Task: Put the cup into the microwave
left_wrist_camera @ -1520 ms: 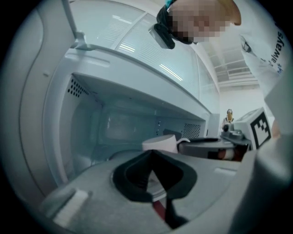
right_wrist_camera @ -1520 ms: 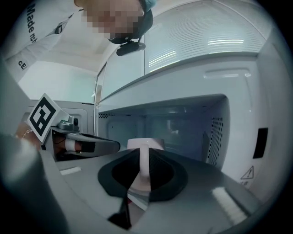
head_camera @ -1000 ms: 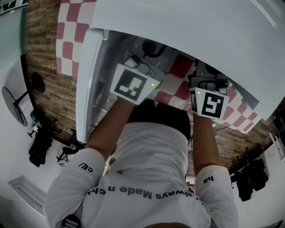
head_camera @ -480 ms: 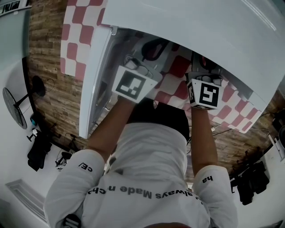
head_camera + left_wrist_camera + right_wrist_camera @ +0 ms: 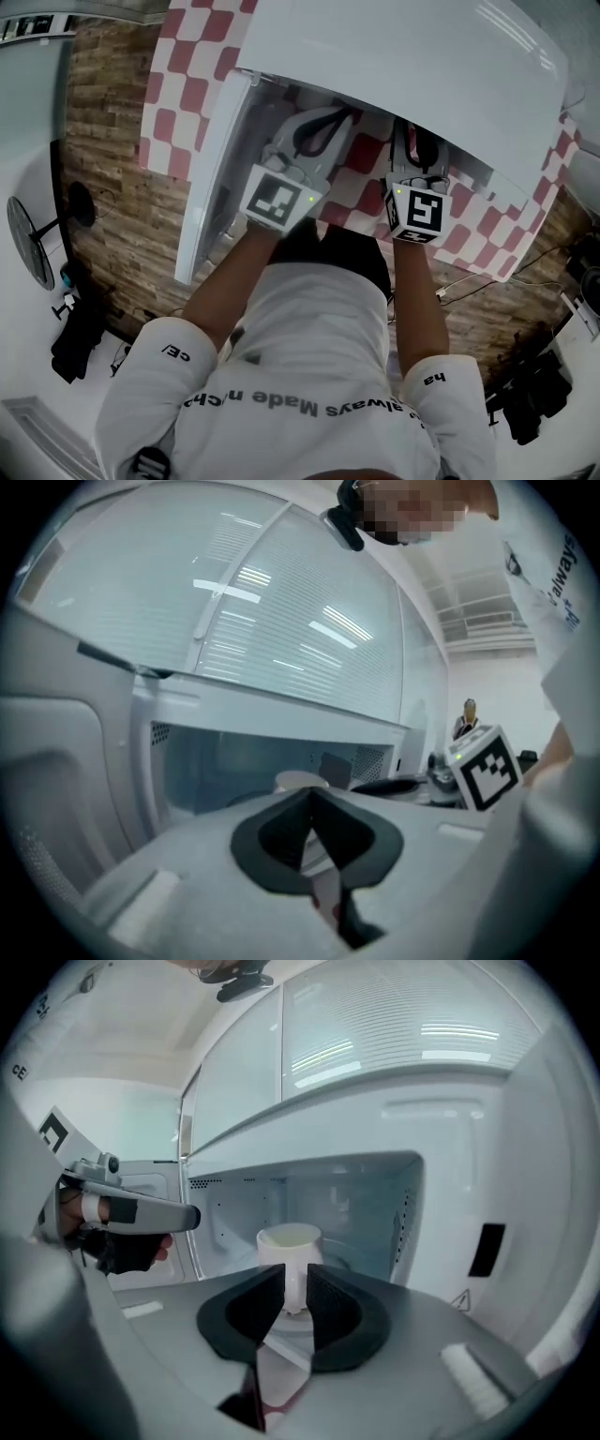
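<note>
One white cylindrical cup [image 5: 291,1241], handle pinched between right gripper [image 5: 295,1283] jaws, at 12 o'clock inside open white microwave [image 5: 450,1129]. Empty left gripper [image 5: 311,803] jaws pressed together. Advice: settle cup level on cavity floor before spreading jaws.

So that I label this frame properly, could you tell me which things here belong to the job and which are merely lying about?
Job in hand: cup, held in the right gripper; microwave, its door open; left gripper, shut and empty.
Lying about: checkered cloth; standing fan; dark bags on the floor.
</note>
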{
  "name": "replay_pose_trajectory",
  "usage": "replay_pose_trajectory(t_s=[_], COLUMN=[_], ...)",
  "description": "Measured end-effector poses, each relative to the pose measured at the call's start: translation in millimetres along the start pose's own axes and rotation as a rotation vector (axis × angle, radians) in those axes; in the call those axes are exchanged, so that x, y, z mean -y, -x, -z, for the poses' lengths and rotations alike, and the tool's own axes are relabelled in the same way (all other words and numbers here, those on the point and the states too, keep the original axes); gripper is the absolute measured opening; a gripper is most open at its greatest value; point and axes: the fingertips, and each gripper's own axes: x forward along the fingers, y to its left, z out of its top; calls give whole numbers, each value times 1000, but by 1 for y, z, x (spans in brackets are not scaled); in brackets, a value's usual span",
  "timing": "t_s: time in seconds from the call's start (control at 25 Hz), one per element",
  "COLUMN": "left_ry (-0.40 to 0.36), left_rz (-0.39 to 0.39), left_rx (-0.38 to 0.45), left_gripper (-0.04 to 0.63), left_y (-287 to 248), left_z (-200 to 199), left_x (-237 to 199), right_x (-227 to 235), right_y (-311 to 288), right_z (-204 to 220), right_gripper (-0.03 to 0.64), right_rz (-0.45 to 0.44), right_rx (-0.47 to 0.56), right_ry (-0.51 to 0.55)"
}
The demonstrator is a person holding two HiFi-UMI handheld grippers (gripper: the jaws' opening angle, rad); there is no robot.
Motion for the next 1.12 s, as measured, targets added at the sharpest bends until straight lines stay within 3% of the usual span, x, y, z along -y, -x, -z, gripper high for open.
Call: replay_pose_trajectory(t_s=[0.64, 1.12], left_ry=[-6, 9], left_rz=[23, 64], left_rx=[25, 81], left_gripper=[3, 3], left_y=[47, 83], left_z=[-82, -156], left_x=[42, 76], right_x=[-12, -27], right_y=[97, 163], right_z=[-92, -190], right_gripper=[66, 48], right_rz=[-42, -71], right_rx=[55, 170], right_ry=[27, 51])
